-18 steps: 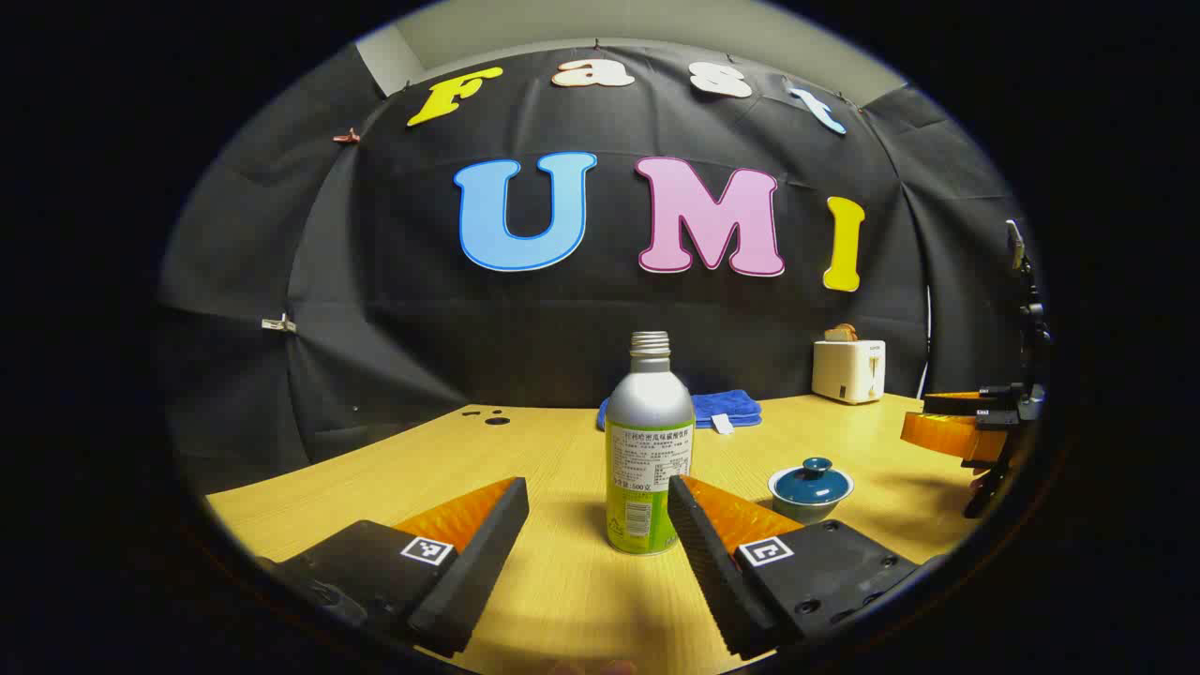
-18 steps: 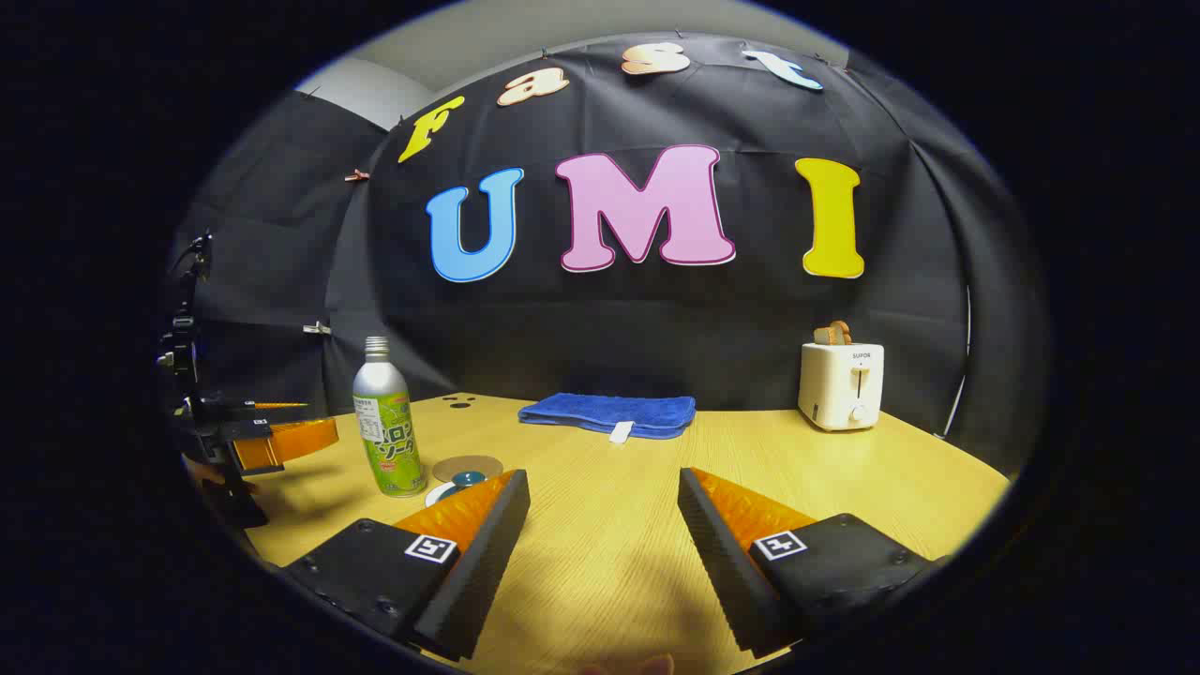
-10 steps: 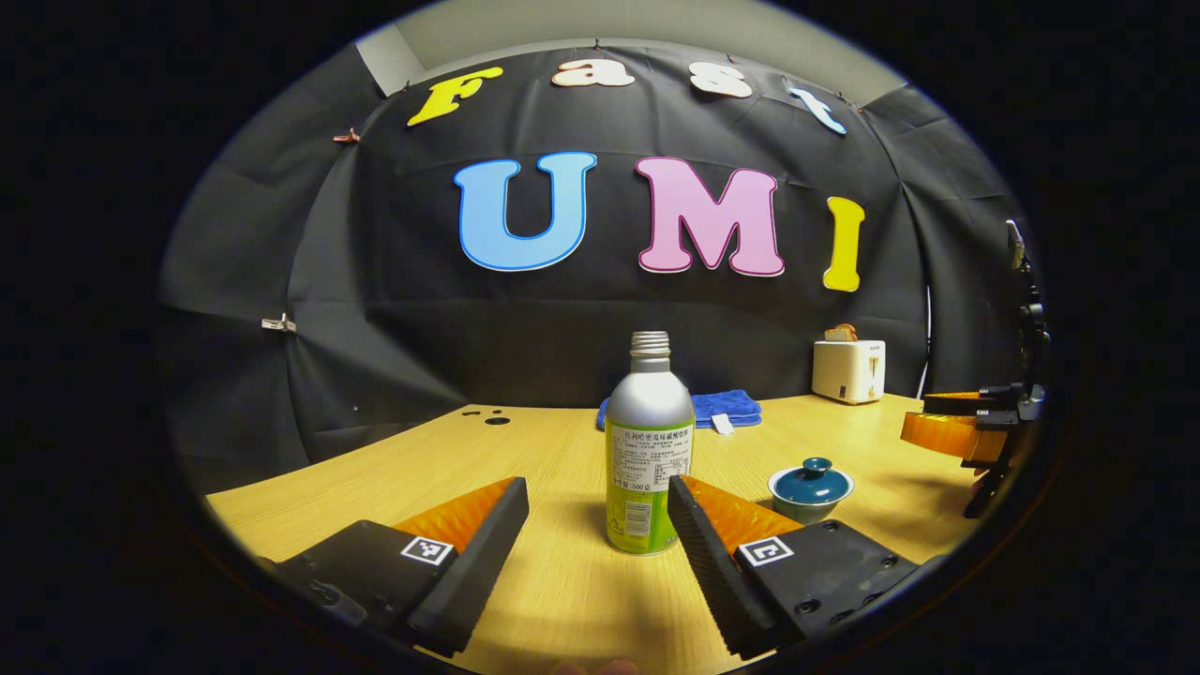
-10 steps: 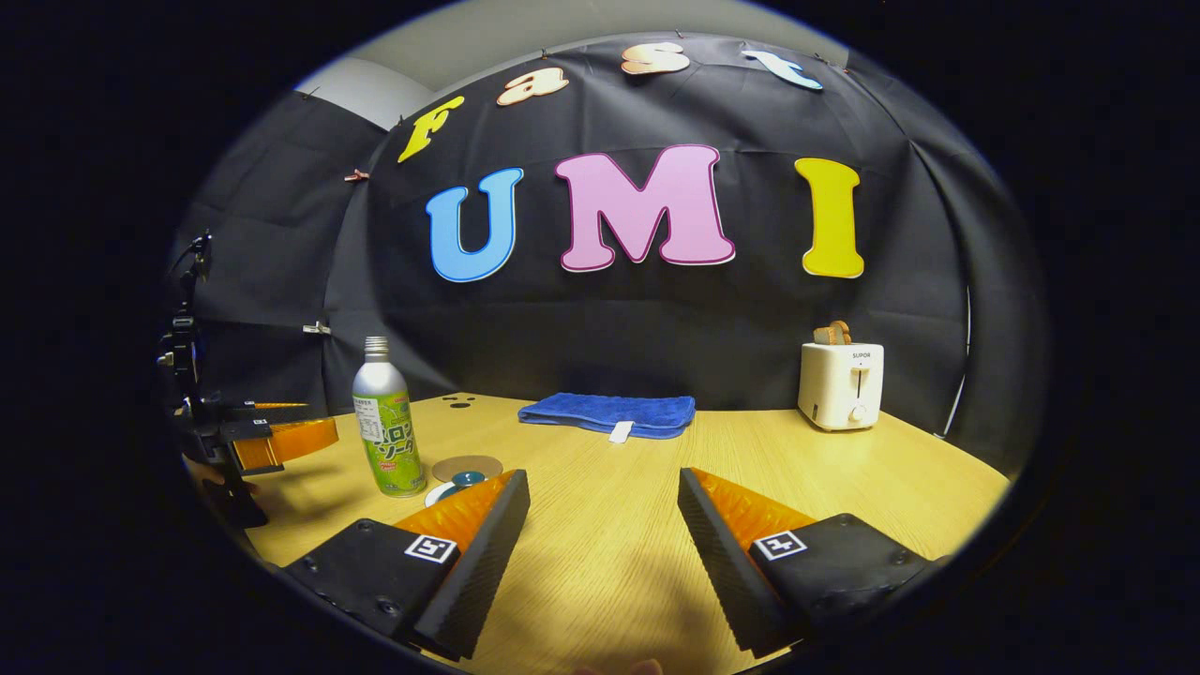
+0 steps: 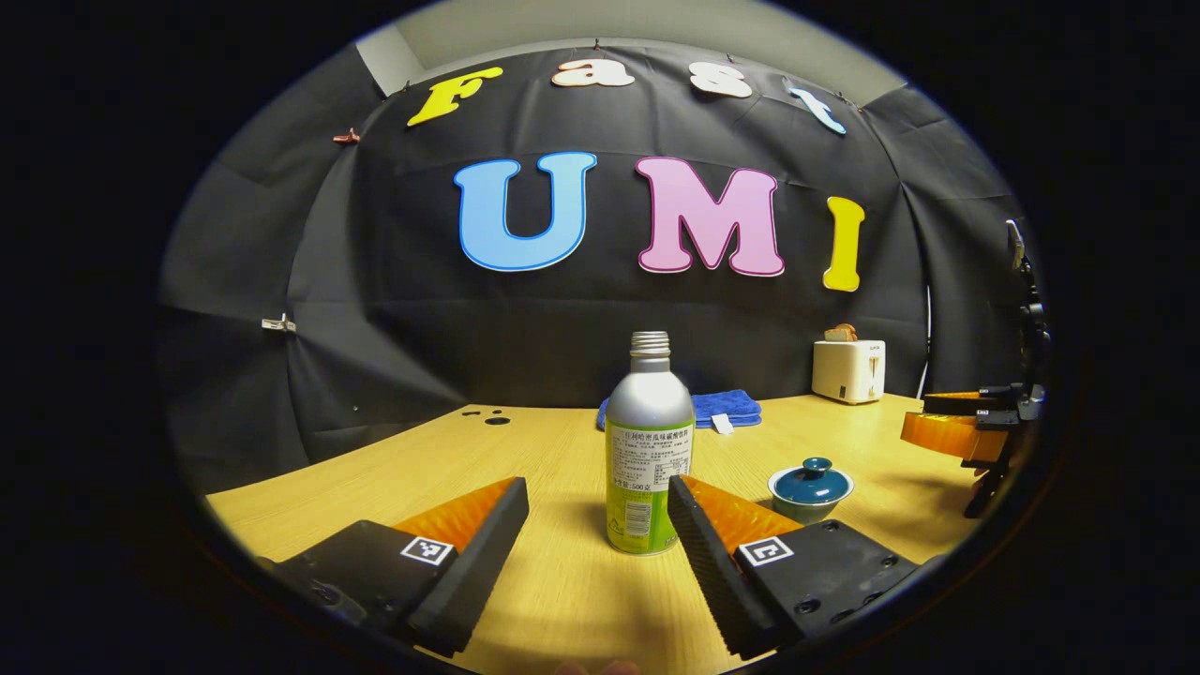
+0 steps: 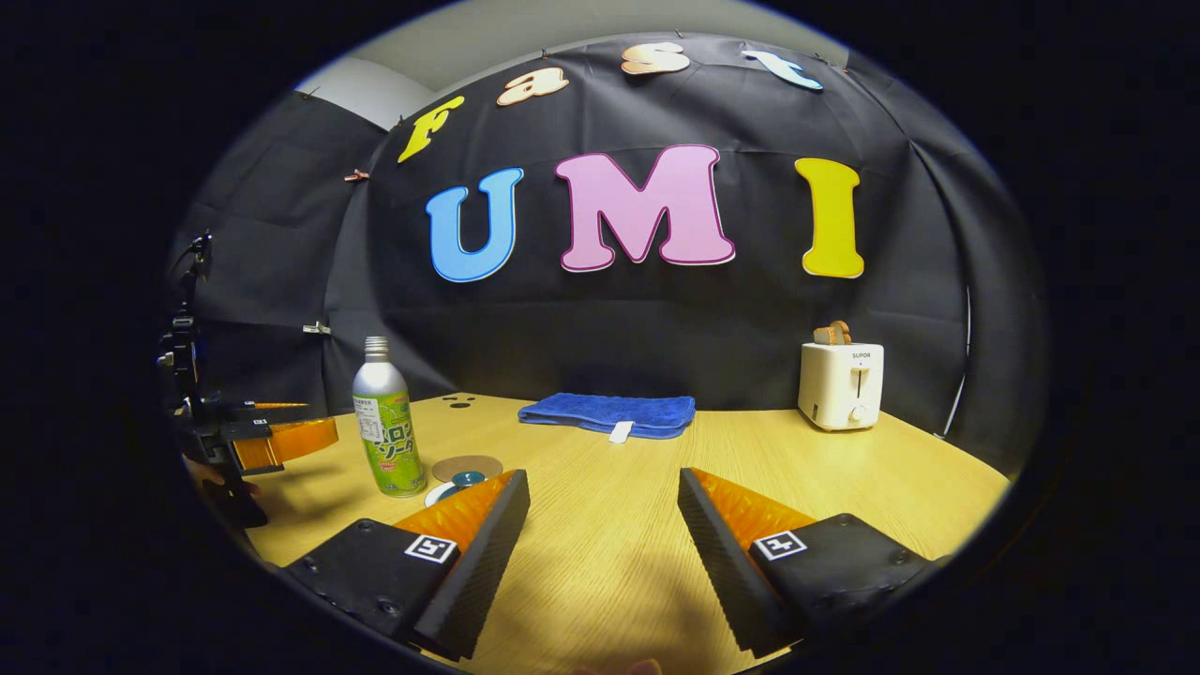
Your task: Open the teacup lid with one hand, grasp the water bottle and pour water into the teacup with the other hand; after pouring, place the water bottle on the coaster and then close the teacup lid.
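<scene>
Presently, left gripper [image 5: 597,511] held apart before the upright water bottle [image 5: 649,450] on the tabletop [image 5: 525,450], right gripper [image 6: 603,506] likewise apart; lidded teacup [image 5: 811,487] beside; lid knob is best pinched squarely, bottle gripped mid-body.

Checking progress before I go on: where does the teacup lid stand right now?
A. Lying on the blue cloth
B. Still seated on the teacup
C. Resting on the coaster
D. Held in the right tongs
B: in the left gripper view the teal lid sits on the teacup, on the table right of the water bottle, with no tongs touching it.
</scene>
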The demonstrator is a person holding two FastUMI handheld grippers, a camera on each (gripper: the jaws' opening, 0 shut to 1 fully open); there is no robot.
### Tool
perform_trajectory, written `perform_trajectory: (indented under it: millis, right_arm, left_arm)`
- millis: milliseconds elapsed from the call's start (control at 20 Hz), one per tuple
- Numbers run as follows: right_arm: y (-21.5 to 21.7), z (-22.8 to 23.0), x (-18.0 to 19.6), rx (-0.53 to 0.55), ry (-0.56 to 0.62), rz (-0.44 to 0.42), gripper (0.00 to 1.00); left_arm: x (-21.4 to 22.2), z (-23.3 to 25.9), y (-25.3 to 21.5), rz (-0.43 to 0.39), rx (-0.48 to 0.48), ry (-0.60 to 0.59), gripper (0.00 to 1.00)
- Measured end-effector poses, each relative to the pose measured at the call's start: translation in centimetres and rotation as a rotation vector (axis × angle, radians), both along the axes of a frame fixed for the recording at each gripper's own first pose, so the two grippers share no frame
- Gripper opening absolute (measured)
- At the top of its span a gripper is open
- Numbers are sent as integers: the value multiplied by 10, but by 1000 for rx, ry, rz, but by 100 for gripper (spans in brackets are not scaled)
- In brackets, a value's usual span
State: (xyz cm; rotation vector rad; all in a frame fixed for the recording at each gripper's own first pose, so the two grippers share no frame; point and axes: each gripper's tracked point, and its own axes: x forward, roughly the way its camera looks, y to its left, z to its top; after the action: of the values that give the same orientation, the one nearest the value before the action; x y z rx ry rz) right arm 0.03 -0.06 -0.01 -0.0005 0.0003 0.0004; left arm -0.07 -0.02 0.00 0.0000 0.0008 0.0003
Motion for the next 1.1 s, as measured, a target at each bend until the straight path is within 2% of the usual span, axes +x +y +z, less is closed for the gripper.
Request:
perform_trajectory:
  millis: [200,500,650,900,1050,1100]
  right_arm:
    - [4,1,0,2,-2,15,99]
    - [40,-3,16,40,63,122,98]
    - [57,3,30,-6,84,148,98]
    - [93,-14,48,-49,176,223,84]
    - [100,-22,57,-73,209,229,71]
    - [104,-25,59,-73,219,233,70]
  left_arm:
    - [0,0,0,0,0,0,95]
    - [0,0,0,0,0,0,95]
    - [0,1,0,1,0,0,95]
    - [0,0,0,1,0,0,95]
    - [0,1,0,1,-1,1,95]
    - [0,0,0,1,-1,1,95]
